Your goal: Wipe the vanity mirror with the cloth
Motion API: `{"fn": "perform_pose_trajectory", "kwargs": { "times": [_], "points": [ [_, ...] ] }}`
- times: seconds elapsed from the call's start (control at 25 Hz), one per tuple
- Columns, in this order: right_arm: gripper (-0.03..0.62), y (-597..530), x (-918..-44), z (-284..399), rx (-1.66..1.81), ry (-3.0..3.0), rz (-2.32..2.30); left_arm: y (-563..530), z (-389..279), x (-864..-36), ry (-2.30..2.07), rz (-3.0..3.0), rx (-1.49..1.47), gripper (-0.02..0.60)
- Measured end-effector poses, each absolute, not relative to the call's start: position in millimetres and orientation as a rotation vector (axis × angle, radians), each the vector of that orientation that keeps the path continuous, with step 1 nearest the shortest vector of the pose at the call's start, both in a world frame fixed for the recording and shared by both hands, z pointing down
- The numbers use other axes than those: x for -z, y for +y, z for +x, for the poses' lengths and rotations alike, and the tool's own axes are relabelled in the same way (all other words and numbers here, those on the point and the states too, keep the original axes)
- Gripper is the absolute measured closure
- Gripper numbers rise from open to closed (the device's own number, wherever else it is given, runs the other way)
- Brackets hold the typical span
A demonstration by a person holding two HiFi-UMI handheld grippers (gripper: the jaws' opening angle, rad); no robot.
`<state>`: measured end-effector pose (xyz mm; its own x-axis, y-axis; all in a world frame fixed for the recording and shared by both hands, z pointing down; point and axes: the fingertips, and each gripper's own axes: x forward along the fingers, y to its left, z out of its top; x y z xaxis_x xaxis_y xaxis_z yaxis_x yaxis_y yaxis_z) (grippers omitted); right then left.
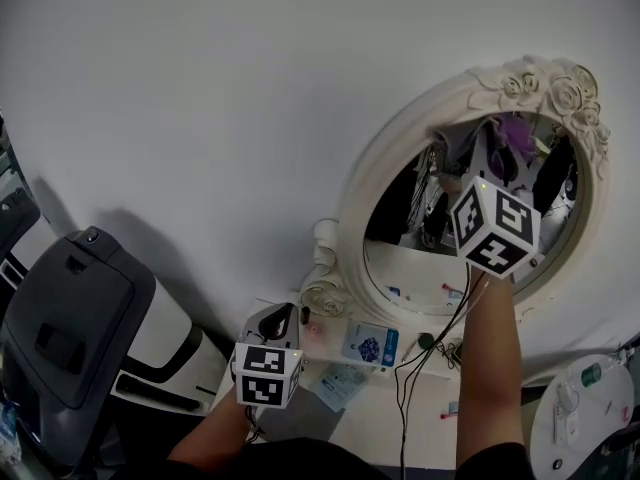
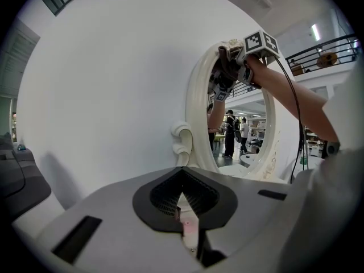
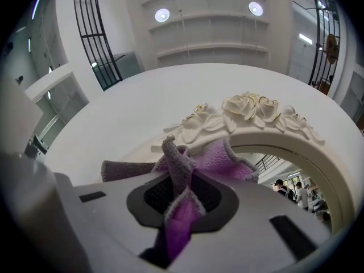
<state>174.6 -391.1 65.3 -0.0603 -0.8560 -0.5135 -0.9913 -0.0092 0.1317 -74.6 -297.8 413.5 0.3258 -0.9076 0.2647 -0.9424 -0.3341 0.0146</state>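
Fuzzy cloth [image 3: 227, 159] (knit-like weave); smooth, cream mirror frame [image 3: 297, 145].

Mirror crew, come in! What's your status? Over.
Right gripper shut on cloth, up at vanity mirror top, by the carved roses. Left gripper shut, empty, low. Nothing seen in the way.

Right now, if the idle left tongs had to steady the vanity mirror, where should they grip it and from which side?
Probably the plain curved rim on the vanity mirror's left side, above the scroll foot, approached from the left, edge-on. The rose carving on top is lumpy, and the right tongs hold the cloth there. The left tongs would have to open first.
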Motion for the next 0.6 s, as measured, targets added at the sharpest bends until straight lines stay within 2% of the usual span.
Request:
{"fn": "perform_pose_trajectory", "kwargs": {
  "times": [0.6],
  "points": [
    [0.547, -405.5, -183.6, 85.1, -0.749, 2.293, -1.821, -296.9, -69.9, -423.4, -1.718, 2.372, -0.346, 0.583]
  ]
}}
